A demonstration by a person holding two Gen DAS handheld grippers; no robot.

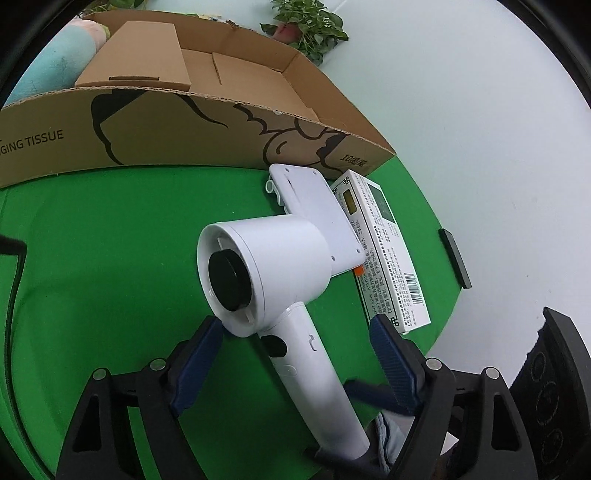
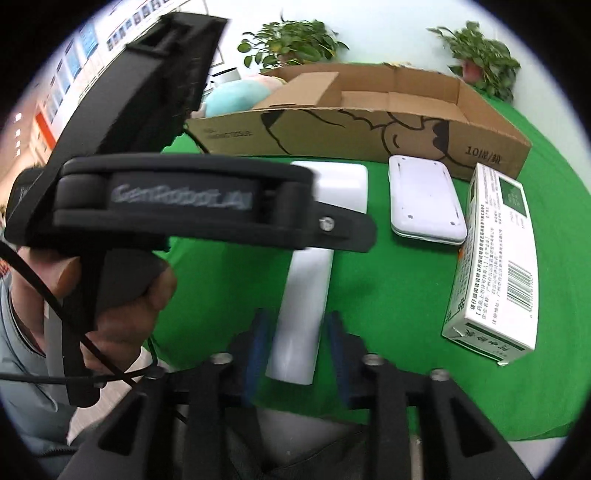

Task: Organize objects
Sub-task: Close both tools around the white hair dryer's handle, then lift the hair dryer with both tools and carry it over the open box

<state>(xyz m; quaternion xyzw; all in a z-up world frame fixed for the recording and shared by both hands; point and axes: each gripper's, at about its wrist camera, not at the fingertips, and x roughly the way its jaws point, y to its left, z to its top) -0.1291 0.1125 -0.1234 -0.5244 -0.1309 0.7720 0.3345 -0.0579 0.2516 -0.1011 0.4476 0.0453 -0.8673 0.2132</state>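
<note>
While the left gripper (image 1: 295,354) points down at the green cloth (image 1: 110,240) on the counter (image 1: 480,129), its two blue-padded fingers (image 1: 199,358) stand apart on either side of a white hair dryer (image 1: 273,266). The dryer's handle runs back between them, but neither pad visibly presses on it, so the fingers are released around it. The barrel lies just ahead of the fingertips, its round black-centred end turned toward the left finger. Beyond the barrel a flat white device (image 1: 314,206) lies touching it, and beside that, ahead of the right finger, lies a white and green medicine box (image 1: 388,251). Farther ahead stands an open cardboard box (image 1: 184,125) printed with the word TISSUE, with a potted plant (image 1: 306,26) behind it. A black part of the other gripper shows at the right edge.

From the right wrist, the right gripper (image 2: 295,343) straddles the end of the dryer's white handle (image 2: 303,302) with its blue fingers (image 2: 258,343); a gap shows at each side, so they too are released. The left gripper's black body (image 2: 166,199), held in a hand (image 2: 140,306), crosses in front to the left of the fingers and hides the barrel. Ahead and to the right lie the flat white device (image 2: 424,199) and the medicine box (image 2: 495,266), with the cardboard box (image 2: 369,122) beyond them.
</note>
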